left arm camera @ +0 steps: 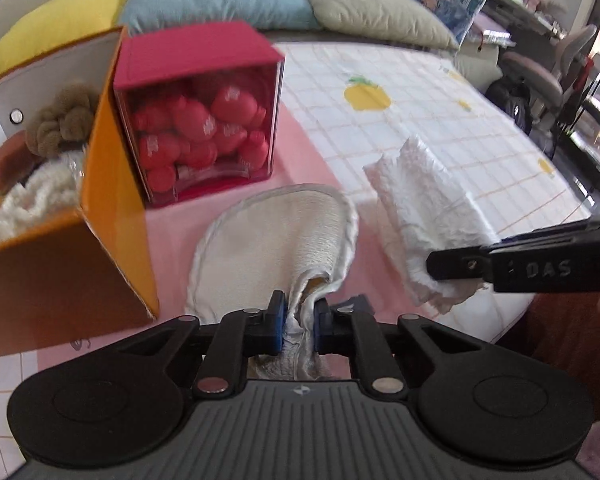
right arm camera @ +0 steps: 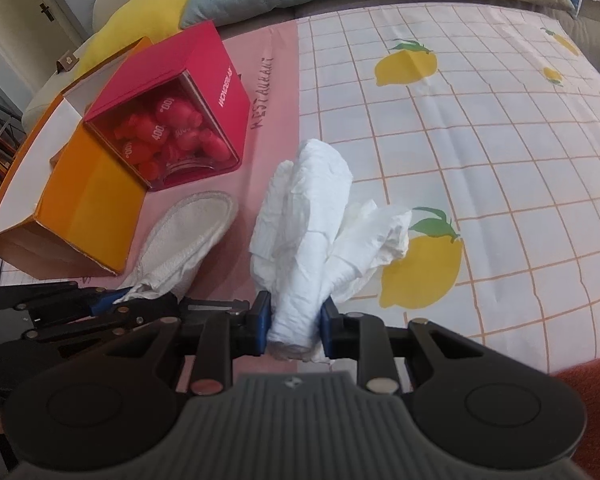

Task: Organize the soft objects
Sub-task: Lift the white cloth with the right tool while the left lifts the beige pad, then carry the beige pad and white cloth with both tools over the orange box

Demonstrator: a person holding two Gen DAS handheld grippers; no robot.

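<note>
Both grippers are loaded: left gripper (left arm camera: 299,320) is clenched on the pad's (left arm camera: 276,236) hem, right gripper (right arm camera: 295,322) pinches the crumpled white cloth (right arm camera: 300,224). Both lie near the bed's front edge, by the orange box (right arm camera: 88,200). They're light and floppy, so we'd grab bunched edges.

We see that our left gripper (left arm camera: 300,324) is made of black plastic, with two blue pads (left arm camera: 278,320) at the ends of its fingers. Behind the fingers are black linkage bars with round silver screws, two large round black discs, and a grey ribbed plate with a small emblem in the middle. Our right gripper (right arm camera: 294,326) has the same build: blue pads (right arm camera: 263,322), silver screws, black discs, grey ribbed plate. On its black side, in the left view, we read the raised letters "DAS".
</note>
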